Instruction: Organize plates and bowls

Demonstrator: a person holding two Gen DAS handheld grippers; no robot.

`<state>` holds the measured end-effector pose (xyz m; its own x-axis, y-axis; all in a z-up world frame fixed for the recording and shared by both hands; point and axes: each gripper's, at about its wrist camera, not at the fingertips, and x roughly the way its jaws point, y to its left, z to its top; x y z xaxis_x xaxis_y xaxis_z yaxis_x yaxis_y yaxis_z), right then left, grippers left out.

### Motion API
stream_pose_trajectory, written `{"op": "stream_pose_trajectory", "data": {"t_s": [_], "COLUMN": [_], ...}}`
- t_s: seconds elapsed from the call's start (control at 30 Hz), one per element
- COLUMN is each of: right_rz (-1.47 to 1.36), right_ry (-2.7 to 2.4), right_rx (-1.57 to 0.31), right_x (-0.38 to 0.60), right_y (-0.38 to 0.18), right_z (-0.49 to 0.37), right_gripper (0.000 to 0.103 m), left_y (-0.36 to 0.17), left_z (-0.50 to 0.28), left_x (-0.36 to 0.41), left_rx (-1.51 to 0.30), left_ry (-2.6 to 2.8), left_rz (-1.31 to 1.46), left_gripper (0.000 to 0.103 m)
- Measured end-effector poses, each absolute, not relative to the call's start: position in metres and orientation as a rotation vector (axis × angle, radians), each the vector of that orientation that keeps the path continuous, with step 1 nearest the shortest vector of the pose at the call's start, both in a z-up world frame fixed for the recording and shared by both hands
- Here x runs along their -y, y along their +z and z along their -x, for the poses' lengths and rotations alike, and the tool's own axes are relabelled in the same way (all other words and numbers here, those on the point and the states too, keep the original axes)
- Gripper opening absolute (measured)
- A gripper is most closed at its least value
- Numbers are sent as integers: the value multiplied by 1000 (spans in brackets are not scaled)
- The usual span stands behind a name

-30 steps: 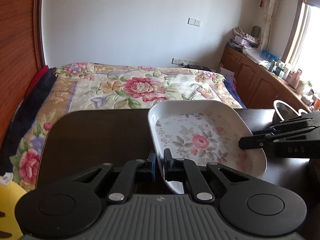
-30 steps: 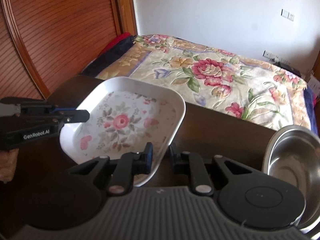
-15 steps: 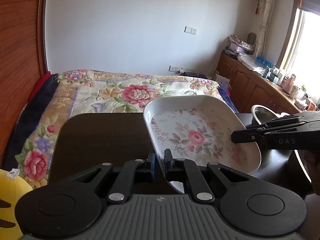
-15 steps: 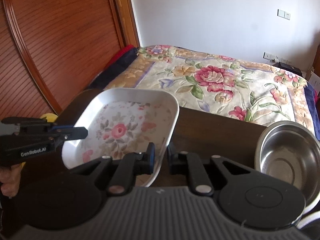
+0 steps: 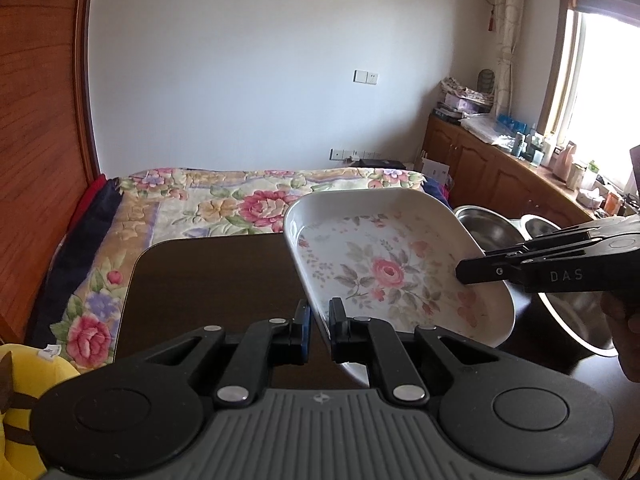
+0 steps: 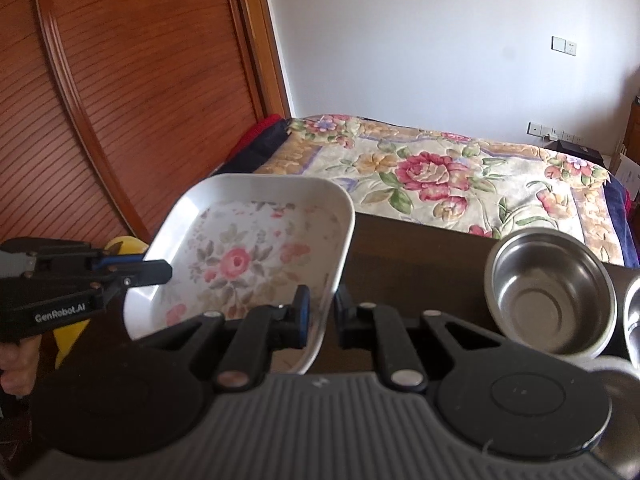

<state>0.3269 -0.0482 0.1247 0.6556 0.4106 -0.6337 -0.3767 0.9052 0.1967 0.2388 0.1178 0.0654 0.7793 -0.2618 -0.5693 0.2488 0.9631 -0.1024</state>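
The left gripper point(image 5: 318, 322) is black plastic: 2 slim fingers, the left one point(image 5: 303, 326) faced with a blue pad, each driven by angled link arms pinned with silver rivets. Behind them sit 2 round black discs either side of a grey ribbed housing. Seen from the right wrist view, its side reads "GenRobot.AI" in white, with a blue strip near the tip. The right gripper point(image 6: 323, 316) has the same build: black links, silver rivets, 1 blue pad, grey ribbed body. From the left wrist view its side bears the pale letters "DAS".
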Motion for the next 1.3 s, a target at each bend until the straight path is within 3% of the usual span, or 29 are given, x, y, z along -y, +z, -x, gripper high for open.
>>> {"op": "stream_pose_trajectory", "data": {"t_s": [0.9, 1.3], "right_rz": [-110, -161], "right_ry": [468, 531], "right_rx": [-647, -674], "right_x": [88, 98], "right_y": [128, 90], "right_z": [-226, -190], "right_gripper": [9, 9], "left_y": [64, 32], "left_z": [-113, -88], "left_x": [-90, -90], "left_rx": [-565, -597], "left_ry": [-331, -344], "left_rz": [17, 48], "left_gripper": [37, 37]}}
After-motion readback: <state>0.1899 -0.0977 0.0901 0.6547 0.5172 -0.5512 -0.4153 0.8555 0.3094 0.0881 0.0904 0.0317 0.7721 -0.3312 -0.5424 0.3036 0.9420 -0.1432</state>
